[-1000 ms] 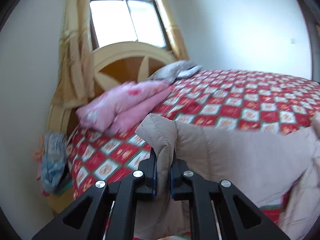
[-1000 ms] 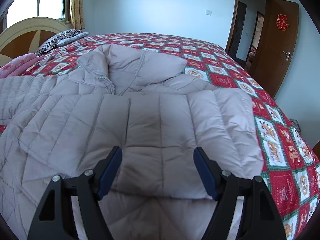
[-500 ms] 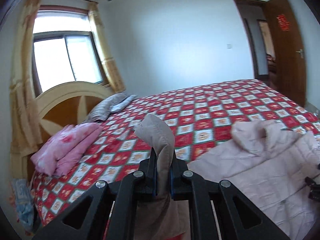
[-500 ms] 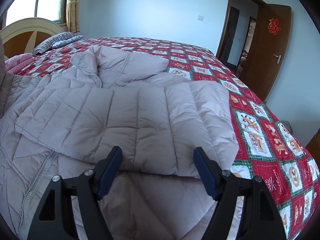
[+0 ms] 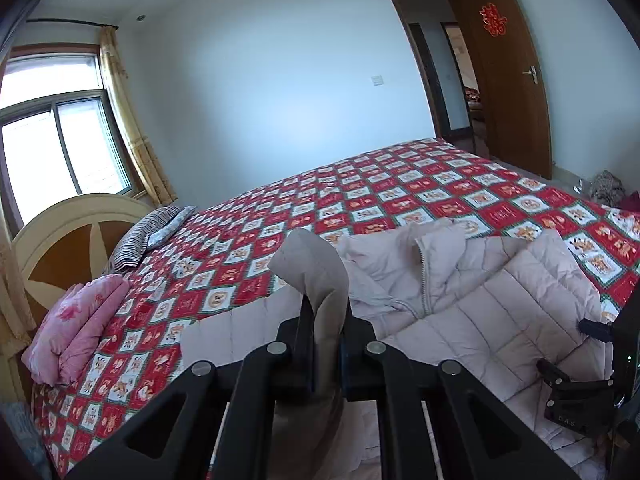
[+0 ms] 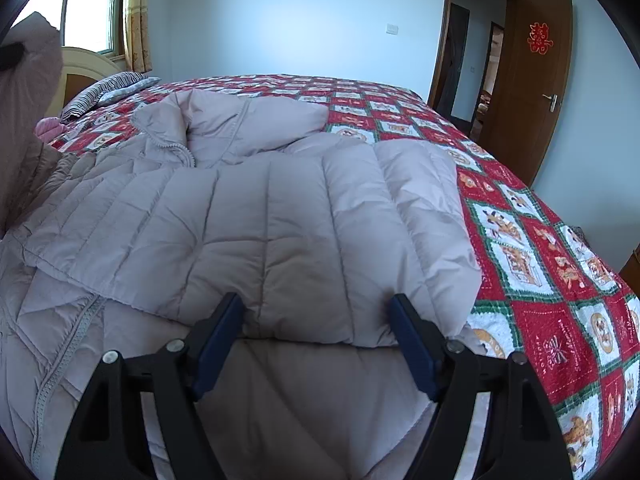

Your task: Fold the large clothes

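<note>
The left gripper [image 5: 325, 332] is pinching 1 sleeve [image 5: 316, 268] of the jacket [image 6: 256, 216], its cuff sticking up between closed jaws. The body is lying rightward, across the quilt [image 5: 400, 184]. The right gripper [image 6: 318, 330] is gaping wide (holding nothing) over the folded panel. Pillows [image 5: 76, 320] are sitting well apart.

The left gripper [image 5: 325, 320] is clamped tight on a fold of the quilted jacket [image 5: 480, 312], lifting it so the fabric stands up between its fingers and arches over above them. The right gripper [image 6: 318, 340] sits low over the jacket's folded panel, jaws spread wide with the blue pads [image 6: 218, 336] on either side of the panel's near edge, tilted downward.
</note>
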`<action>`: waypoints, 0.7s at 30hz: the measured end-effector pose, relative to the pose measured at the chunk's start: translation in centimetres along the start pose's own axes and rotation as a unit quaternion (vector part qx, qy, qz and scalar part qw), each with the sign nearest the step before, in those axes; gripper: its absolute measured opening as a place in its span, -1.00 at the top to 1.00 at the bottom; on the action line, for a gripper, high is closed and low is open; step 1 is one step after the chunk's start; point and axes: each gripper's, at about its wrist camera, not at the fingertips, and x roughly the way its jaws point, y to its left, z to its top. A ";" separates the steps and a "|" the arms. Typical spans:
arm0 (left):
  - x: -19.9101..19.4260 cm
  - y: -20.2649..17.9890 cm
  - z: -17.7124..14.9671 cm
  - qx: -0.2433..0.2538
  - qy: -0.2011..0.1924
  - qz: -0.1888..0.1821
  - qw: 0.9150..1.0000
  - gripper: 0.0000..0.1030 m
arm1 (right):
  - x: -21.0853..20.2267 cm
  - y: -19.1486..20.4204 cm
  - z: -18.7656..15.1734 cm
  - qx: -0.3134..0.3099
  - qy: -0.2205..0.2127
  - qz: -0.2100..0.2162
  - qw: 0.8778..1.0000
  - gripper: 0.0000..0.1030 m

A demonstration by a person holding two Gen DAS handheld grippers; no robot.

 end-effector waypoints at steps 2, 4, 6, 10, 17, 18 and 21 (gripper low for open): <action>0.5 -1.3 -0.2 0.006 0.005 -0.011 1.000 0.83 | 0.1 -0.1 -0.1 0.005 0.002 0.003 1.000 -0.53; 0.8 -2.7 -0.4 0.010 0.009 -0.022 1.000 0.83 | 0.2 -0.2 -0.1 0.008 0.002 0.004 1.000 -0.53; 1.2 -3.7 -0.7 0.013 0.015 -0.033 0.999 0.83 | 0.1 -0.2 -0.2 0.011 0.001 0.004 1.000 -0.53; 1.6 -5.8 -1.5 0.018 0.025 -0.054 0.998 0.83 | 0.1 -0.3 -0.2 0.016 0.002 0.006 1.000 -0.53; 2.3 -8.9 -3.1 0.051 0.018 -0.068 0.996 0.71 | 0.3 -0.2 -0.2 0.014 0.005 0.002 1.000 -0.54; 2.5 -9.0 -3.2 0.052 0.017 -0.072 0.996 0.62 | 0.3 -0.2 -0.2 0.014 0.005 0.001 1.000 -0.54; 2.4 -8.8 -3.2 0.042 0.006 -0.079 0.996 -0.32 | 0.3 -0.2 -0.2 0.014 0.005 0.002 1.000 -0.55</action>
